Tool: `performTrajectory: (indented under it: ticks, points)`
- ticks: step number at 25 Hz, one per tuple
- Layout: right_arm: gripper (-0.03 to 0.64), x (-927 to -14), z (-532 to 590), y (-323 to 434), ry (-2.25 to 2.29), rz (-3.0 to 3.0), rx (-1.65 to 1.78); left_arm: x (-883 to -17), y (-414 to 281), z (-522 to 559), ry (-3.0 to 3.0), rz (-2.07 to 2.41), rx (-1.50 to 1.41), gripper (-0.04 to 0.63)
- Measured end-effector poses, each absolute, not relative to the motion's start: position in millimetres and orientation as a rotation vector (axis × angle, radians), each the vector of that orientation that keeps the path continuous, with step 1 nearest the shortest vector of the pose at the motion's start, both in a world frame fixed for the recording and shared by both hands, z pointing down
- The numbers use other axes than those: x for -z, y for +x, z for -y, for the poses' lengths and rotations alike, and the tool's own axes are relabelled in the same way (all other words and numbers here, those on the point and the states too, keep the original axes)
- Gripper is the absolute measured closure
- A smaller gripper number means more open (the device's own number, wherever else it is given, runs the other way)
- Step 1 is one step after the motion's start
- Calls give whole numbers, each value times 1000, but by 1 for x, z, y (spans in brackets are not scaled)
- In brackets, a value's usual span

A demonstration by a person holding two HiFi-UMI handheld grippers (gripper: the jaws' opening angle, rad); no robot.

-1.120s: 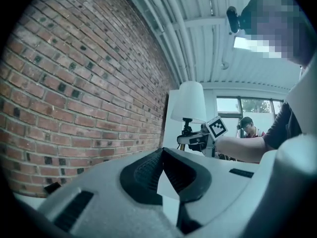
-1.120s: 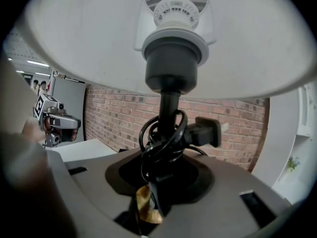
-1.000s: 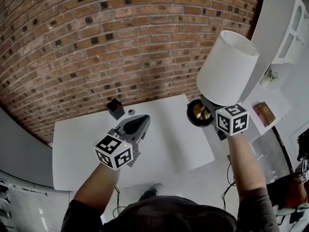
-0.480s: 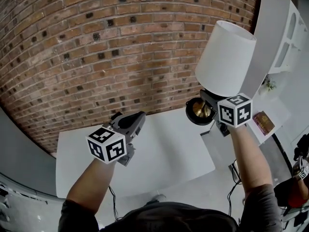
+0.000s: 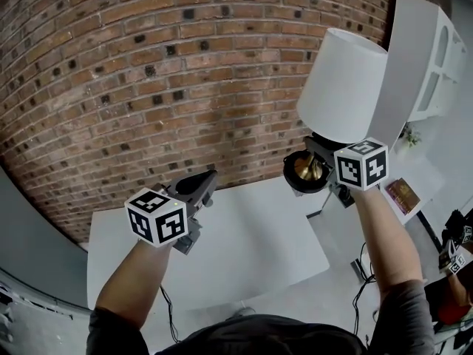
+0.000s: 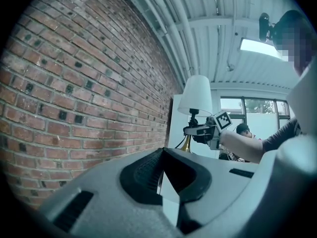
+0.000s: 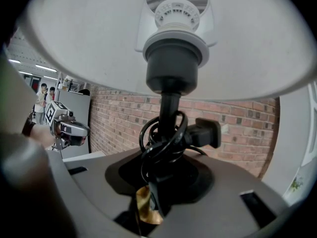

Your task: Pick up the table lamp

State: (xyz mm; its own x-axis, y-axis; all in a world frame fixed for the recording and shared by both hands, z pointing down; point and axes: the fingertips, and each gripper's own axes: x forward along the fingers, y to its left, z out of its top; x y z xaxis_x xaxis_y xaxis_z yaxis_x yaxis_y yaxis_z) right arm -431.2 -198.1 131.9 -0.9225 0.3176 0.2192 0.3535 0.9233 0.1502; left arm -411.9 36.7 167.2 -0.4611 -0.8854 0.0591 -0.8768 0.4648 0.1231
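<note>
Lamp (image 5: 336, 102) hangs in the air over the far right corner of the table (image 5: 251, 235), clear of its top and close to the brick wall (image 5: 148, 65). The right gripper (image 5: 316, 156) is clenched on the stem just under the socket. That is likely the only part slim enough to grasp, and holding there keeps the lamp upright. The left gripper (image 5: 201, 183) hovers over the table's left half with its jaws pressed together on nothing, probably kept as a spare.

The lamp has a tall white tapered shade (image 7: 74, 43) and a round dark base (image 5: 304, 170) with a brass middle. Below the shade are a black socket (image 7: 173, 68) and a thin black stem (image 7: 168, 105). The cord (image 7: 161, 138) is looped round the stem, with the plug (image 7: 205, 133) sticking out sideways.
</note>
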Motion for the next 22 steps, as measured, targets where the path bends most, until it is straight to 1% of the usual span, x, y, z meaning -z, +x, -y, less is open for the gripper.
performTrajectory:
  ticks: [22]
  points:
    - [496,-113,190,-435,-551,2870,286,-152,-413,-30,1594,2578,79,600]
